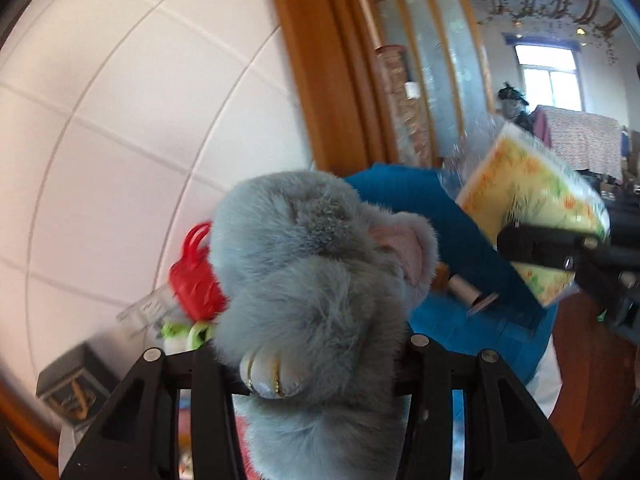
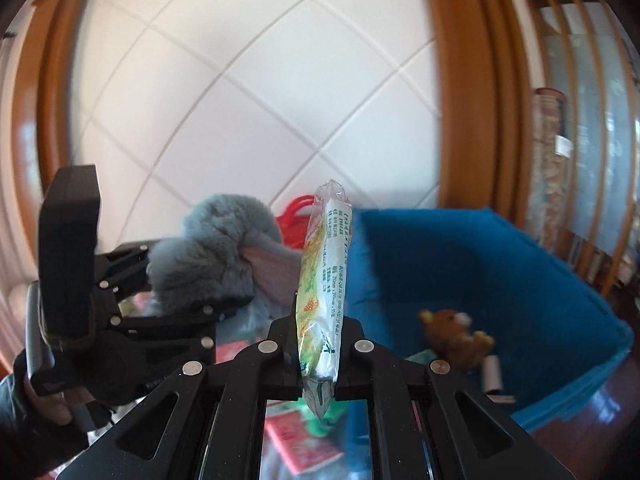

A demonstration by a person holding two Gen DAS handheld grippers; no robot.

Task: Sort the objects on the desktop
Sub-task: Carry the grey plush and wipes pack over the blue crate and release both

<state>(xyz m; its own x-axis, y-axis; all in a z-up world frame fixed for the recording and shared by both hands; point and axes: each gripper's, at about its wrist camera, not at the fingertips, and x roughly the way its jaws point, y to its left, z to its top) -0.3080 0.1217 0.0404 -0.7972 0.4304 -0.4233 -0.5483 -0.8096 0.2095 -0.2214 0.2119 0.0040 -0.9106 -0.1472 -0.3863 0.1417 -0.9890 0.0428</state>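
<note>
My left gripper point(image 1: 320, 364) is shut on a grey plush toy point(image 1: 316, 264) with a pink ear and holds it up in front of the tiled wall; the toy also shows in the right wrist view point(image 2: 216, 256). My right gripper point(image 2: 318, 356) is shut on a yellow-green tissue pack point(image 2: 324, 280), held upright on edge; the pack also shows in the left wrist view point(image 1: 532, 208). A blue fabric bin point(image 2: 480, 264) stands to the right, with a small brown bear point(image 2: 452, 332) inside. The left gripper body point(image 2: 120, 320) sits left of the pack.
A red toy basket point(image 1: 196, 276) and a clear plastic box point(image 1: 148, 308) sit behind the plush. A dark printed box point(image 1: 72, 392) is at lower left. A small roll point(image 1: 468, 292) lies in the bin. A wooden door frame point(image 1: 320, 80) rises behind. A red packet point(image 2: 304, 444) lies below.
</note>
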